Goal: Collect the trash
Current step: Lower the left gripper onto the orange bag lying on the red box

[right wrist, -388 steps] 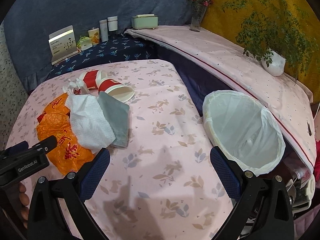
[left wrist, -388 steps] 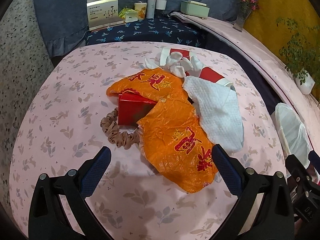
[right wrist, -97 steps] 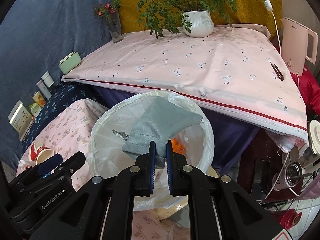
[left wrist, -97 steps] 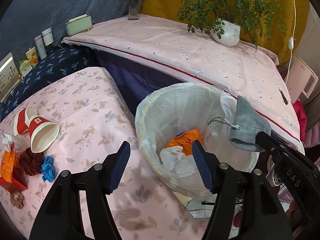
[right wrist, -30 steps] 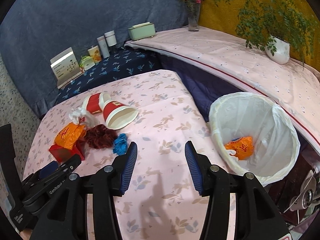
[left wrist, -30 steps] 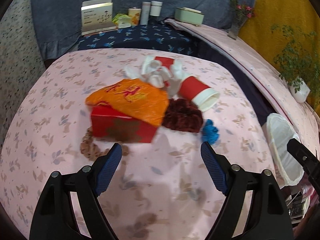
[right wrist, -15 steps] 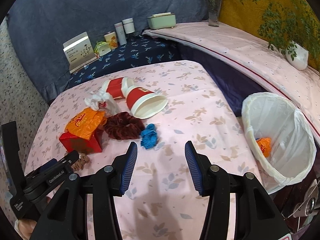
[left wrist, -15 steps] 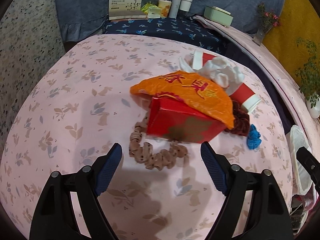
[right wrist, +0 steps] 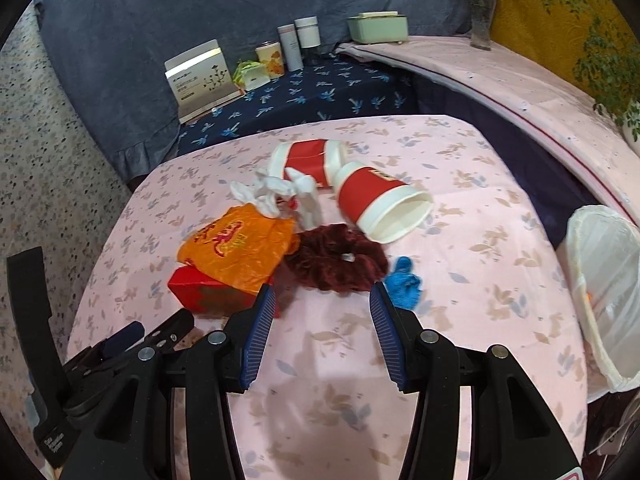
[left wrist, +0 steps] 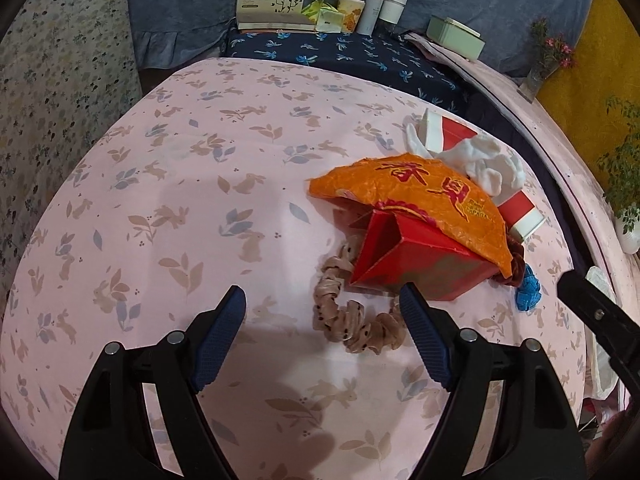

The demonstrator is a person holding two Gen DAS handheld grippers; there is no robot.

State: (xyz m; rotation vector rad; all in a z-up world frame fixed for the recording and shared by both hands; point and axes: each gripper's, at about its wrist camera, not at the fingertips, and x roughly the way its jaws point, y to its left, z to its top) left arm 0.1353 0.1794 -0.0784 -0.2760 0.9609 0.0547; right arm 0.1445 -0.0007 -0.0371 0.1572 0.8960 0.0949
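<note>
On the pink floral table (right wrist: 460, 320), a heap of rubbish waits near the middle: an orange bag (right wrist: 240, 246) draped over a red box (right wrist: 204, 294), a maroon scrunchie (right wrist: 336, 258) to its right, a blue scrap (right wrist: 404, 280) beyond that, and two red cups (right wrist: 380, 204) with a white wad (right wrist: 276, 192) on the far side. The lined bin (right wrist: 608, 280) stands off the table's right edge. The right gripper (right wrist: 322, 300) hovers with jaws apart and nothing in them, just near of the scrunchie. The left gripper (left wrist: 322, 300) hangs wide and empty over bare cloth, a beige scrunchie (left wrist: 348, 320) beside its right finger. The bag looks featherlight, crinkly and slippery, best pinched at a bunched fold; the scrunchies are soft and forgiving anywhere; the cups are thin and would crush, so a rim grip suits. The box appears to be light card, though its near side is hidden; an open flap offers a hold.
</note>
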